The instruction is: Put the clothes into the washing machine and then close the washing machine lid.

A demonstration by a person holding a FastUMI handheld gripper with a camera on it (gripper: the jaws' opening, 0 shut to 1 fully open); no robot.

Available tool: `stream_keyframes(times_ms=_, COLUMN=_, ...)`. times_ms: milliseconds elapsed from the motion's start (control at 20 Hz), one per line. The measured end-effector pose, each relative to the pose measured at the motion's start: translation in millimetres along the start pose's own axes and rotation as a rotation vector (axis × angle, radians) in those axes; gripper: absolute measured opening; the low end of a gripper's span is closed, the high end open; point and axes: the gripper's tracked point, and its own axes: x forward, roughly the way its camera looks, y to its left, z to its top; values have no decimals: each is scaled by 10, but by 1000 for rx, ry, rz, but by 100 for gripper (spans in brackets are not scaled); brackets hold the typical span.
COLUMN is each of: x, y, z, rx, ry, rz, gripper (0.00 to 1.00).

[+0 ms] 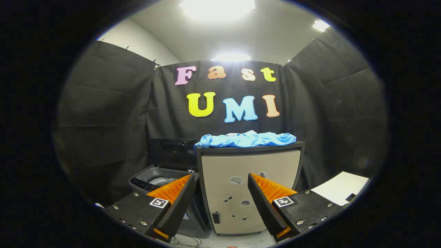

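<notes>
A light blue garment (246, 139) lies spread across the dark top of a beige cabinet (251, 165), well beyond and above my fingers. To the cabinet's left stands a grey top-loading washing machine (162, 179). Its dark lid (170, 153) is raised upright at the back, and the drum opening shows behind my left finger. My gripper (222, 182) is open and holds nothing. It hangs low in front of the cabinet's face, with the cabinet front filling the gap between its fingers.
The cabinet's beige front carries a few small stickers (236, 179) and a dark latch near its lower left. A white board (341, 187) lies to the right beyond my right finger. Cables (186, 241) trail on the floor below the washer. Black cloth walls enclose the booth.
</notes>
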Motion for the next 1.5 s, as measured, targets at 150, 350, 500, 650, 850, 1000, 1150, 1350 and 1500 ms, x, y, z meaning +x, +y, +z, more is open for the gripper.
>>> stream_keyframes(times_ms=150, x=-17, y=-34, z=4, rx=-4, ry=6, rz=-18, gripper=95)
stream_keyframes(times_ms=350, x=-69, y=-41, z=38, rx=-6, ry=4, rz=-17, gripper=95)
stream_keyframes(times_ms=500, x=-115, y=-72, z=44, rx=-12, ry=10, rz=-19, gripper=95)
stream_keyframes(times_ms=650, x=-148, y=-112, z=41, rx=-4, ry=5, rz=-29, gripper=95)
stream_keyframes(times_ms=850, x=-189, y=-137, z=50, rx=7, ry=9, rz=-36, gripper=95)
stream_keyframes(times_ms=1000, x=-201, y=-160, z=102, rx=4, ry=5, rz=-37, gripper=95)
stream_keyframes(times_ms=1150, x=-212, y=-190, z=152, rx=5, ry=3, rz=-41, gripper=95)
stream_keyframes(times_ms=1350, x=-180, y=-204, z=295, rx=-4, ry=-11, rz=-29, gripper=95)
stream_keyframes(times_ms=1500, x=-62, y=-255, z=429, rx=-7, ry=-25, rz=-34, gripper=95)
